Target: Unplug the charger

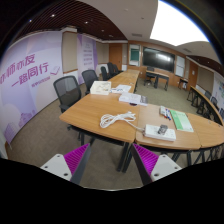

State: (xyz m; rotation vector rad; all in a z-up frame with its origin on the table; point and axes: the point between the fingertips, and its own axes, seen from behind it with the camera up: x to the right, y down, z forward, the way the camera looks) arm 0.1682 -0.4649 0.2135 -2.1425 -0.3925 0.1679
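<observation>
A white charger cable [116, 119] lies coiled on the near end of a long wooden table [90, 108], well beyond my fingers. My gripper [110, 160] is open and empty, held above the grey carpet some way short of the table. Both magenta pads [72, 157] stand wide apart with only floor between them. I cannot make out the plug or a socket from here.
A dark device [161, 130] and a green booklet [181, 121] lie on the table's right side, white papers [100, 88] farther back. Office chairs [67, 91] line the left side. A wall with Chinese lettering [28, 78] runs along the left. Table legs [112, 148] stand just ahead.
</observation>
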